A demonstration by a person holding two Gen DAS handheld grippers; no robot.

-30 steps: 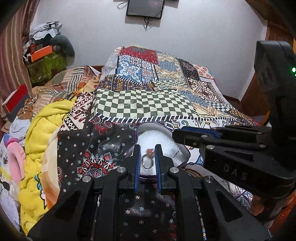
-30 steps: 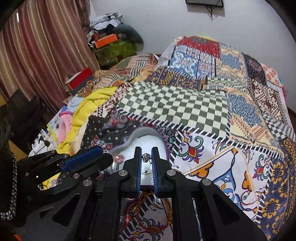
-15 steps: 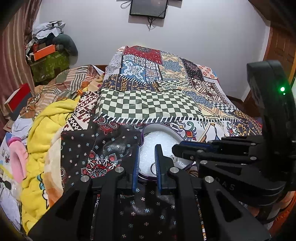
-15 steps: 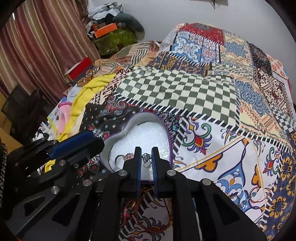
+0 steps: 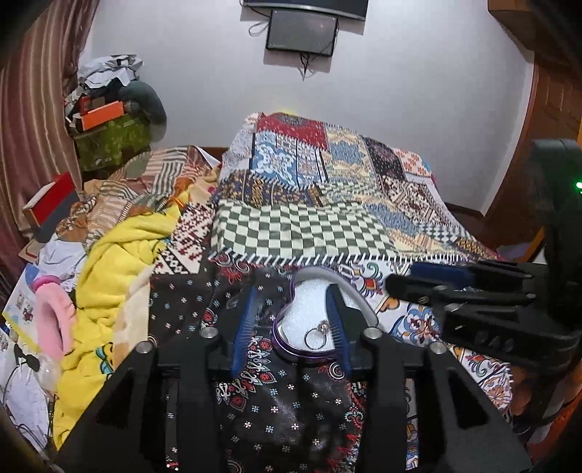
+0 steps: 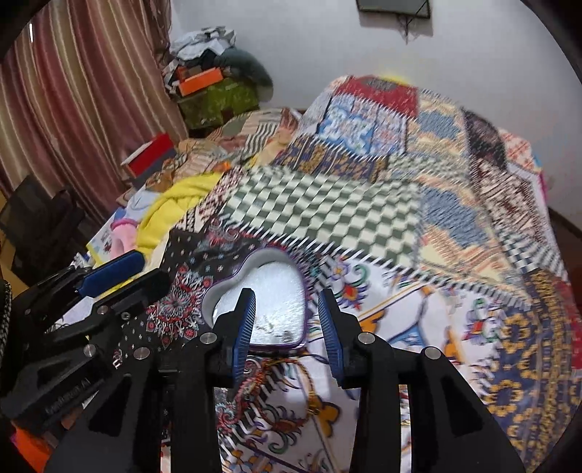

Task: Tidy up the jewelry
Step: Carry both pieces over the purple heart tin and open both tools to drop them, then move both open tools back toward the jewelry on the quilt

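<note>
Both fingers (image 5: 243, 320) spread; casing lettering perhaps "Anderson"

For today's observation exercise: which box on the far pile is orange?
The flat orange box, lying atop the green box; the red box sits lower, nearer.

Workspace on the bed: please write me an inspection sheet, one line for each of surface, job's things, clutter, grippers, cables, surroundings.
Surface: patchwork bedspread, flat around the work spot.
Job's things: heart-shaped box open, white lining; ring lying inside near its front edge; braided cord bracelet on the spread, outside the box.
Clutter: yellow blanket, pink slipper, red box, green box stacked with items.
Grippers: left gripper open, empty; right gripper open, empty; both at the box.
Cables: one hanging under the wall screen.
Surroundings: white wall, striped curtain, wooden door.
</note>
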